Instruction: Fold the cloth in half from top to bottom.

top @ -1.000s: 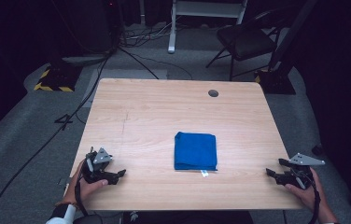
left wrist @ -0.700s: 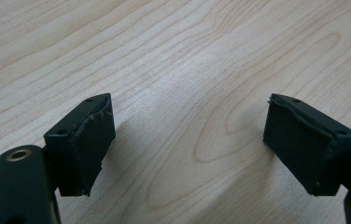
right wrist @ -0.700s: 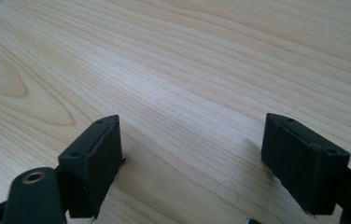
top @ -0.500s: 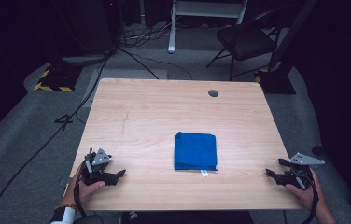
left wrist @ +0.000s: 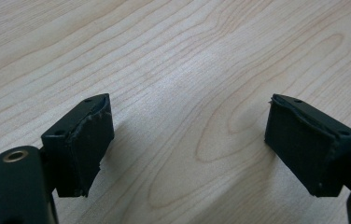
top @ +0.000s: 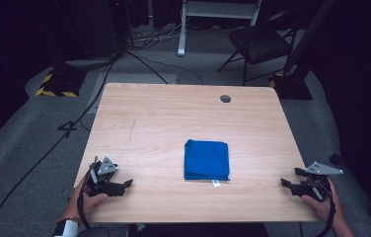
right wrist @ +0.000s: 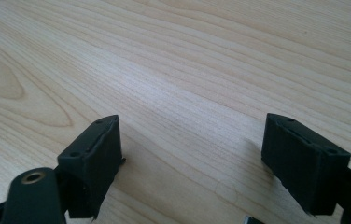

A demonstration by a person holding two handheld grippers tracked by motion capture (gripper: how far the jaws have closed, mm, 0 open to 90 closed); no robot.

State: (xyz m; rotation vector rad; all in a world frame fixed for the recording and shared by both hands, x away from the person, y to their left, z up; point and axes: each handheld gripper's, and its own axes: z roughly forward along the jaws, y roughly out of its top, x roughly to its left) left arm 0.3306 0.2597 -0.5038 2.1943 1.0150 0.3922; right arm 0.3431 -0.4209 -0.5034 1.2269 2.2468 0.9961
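Folded blue cloth flat on the pale wooden worktop, a little right of centre and toward the near edge, a small white tag poking out at its near edge. Left gripper low over the near-left corner, held in a hand, jaws pointing across toward the cloth but well apart from it. In the left gripper view, jaws spread wide with nothing between them, bare wood grain beneath. Right gripper at the near-right edge, likewise gripped by a hand, grey three-cornered plate on top, also well apart from the cloth. In the right gripper view, jaws wide apart and empty, bare worktop below. Small dark round hole near the far edge. Beyond the worktop, grey floor with black cables and a dark chair.
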